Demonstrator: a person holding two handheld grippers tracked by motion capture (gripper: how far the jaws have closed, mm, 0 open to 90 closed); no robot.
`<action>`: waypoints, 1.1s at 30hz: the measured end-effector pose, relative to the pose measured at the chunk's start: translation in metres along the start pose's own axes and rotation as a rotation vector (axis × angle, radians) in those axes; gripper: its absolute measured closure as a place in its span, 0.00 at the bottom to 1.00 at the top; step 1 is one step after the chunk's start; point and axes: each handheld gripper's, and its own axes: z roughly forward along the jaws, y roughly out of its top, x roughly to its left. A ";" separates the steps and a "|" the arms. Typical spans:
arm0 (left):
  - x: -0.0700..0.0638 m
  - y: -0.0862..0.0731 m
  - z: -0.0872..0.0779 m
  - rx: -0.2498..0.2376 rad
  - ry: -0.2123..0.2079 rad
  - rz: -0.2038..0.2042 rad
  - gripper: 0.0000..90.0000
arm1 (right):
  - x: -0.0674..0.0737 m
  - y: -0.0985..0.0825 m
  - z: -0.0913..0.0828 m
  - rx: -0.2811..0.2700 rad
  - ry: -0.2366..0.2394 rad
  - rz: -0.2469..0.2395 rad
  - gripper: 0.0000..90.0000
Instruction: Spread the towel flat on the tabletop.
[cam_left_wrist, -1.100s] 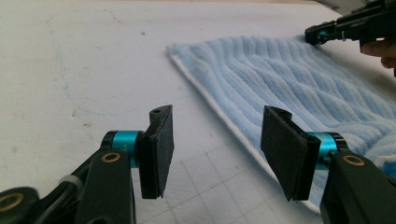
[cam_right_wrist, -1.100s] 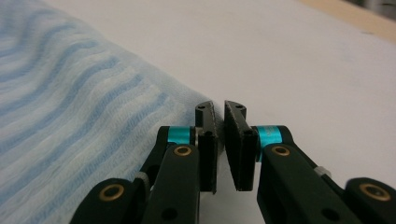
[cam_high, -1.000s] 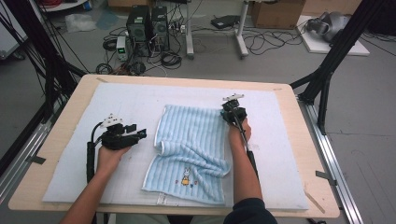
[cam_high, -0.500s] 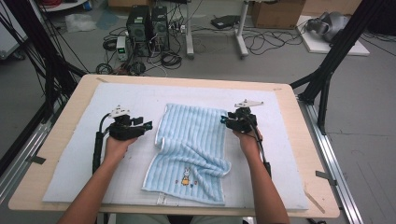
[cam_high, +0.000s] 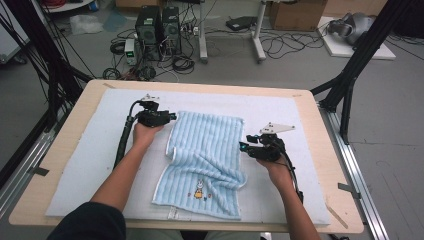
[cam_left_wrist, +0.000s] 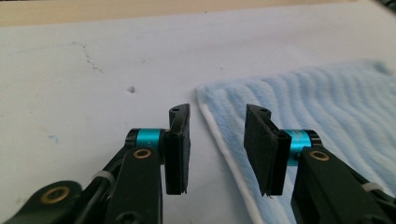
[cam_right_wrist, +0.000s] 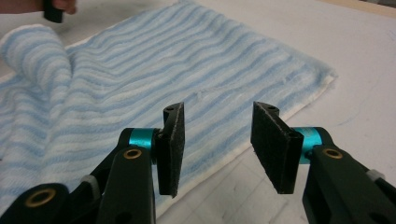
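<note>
Lying between both, the towel (cam_high: 205, 160) touches neither parted left hand-held gripper (cam_high: 172, 117) nor right hand-held gripper (cam_high: 242, 148).

Left side: bare white mat (cam_high: 90, 165) gives you open passage.
Centre: the rumpled blue towel (cam_high: 205, 160) blocks it.
Right side: mat free.

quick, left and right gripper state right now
left gripper: open, jaws just been closing, astride the towel edge, pads not on it
right gripper: open, jaws just been opening, over the towel's edge, holding nothing
</note>
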 end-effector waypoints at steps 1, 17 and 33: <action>-0.001 0.002 0.006 0.017 0.011 0.011 0.68 | 0.001 -0.002 -0.001 -0.001 0.001 -0.004 0.60; -0.013 0.013 0.030 0.038 0.209 0.167 0.98 | -0.002 -0.009 -0.004 -0.013 -0.002 0.025 0.60; -0.002 -0.006 -0.011 0.001 0.013 -0.005 0.55 | -0.008 -0.007 0.021 0.025 -0.104 0.075 0.60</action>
